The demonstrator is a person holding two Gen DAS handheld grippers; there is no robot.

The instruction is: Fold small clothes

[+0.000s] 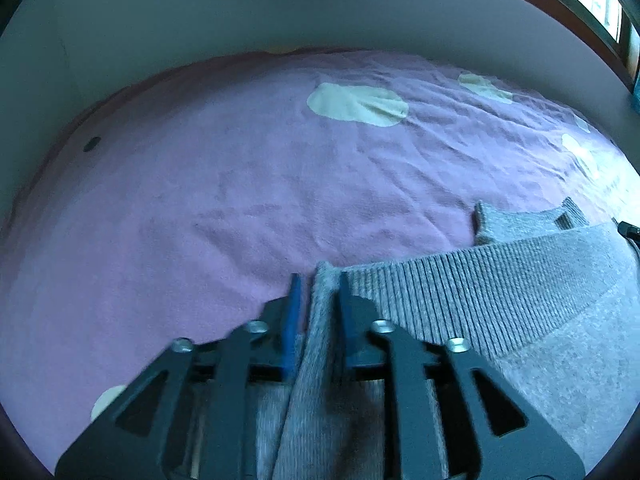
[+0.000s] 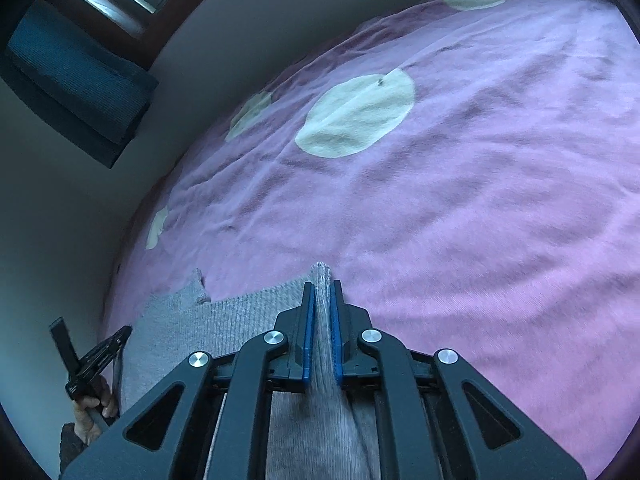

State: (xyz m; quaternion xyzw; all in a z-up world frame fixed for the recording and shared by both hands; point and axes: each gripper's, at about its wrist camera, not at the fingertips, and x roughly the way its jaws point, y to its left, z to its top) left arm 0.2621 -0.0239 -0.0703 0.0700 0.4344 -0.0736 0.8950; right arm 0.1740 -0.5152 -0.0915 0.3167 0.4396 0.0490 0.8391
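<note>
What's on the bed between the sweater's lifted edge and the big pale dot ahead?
Nothing: only bare pink blanket lies between the grey sweater pinched in the right gripper and the pale dot, seen in the right wrist view.

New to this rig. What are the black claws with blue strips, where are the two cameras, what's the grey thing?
There is no robot arm: a person holds one two-finger gripper in each hand, and a fisheye camera on each looks forward along its fingers. The black claws are those fingers; the blue strips are their grip pads. The left-wrist view shows the left gripper, the right-wrist view the right gripper. The left gripper also appears at the lower left edge of the right-wrist view, with the person's hand below it. The surface is a pink blanket with pale round dots. On it lies a grey ribbed knit garment. Each gripper is shut on a pinched fold of its ribbed edge, with the cloth stretched between them.
</note>
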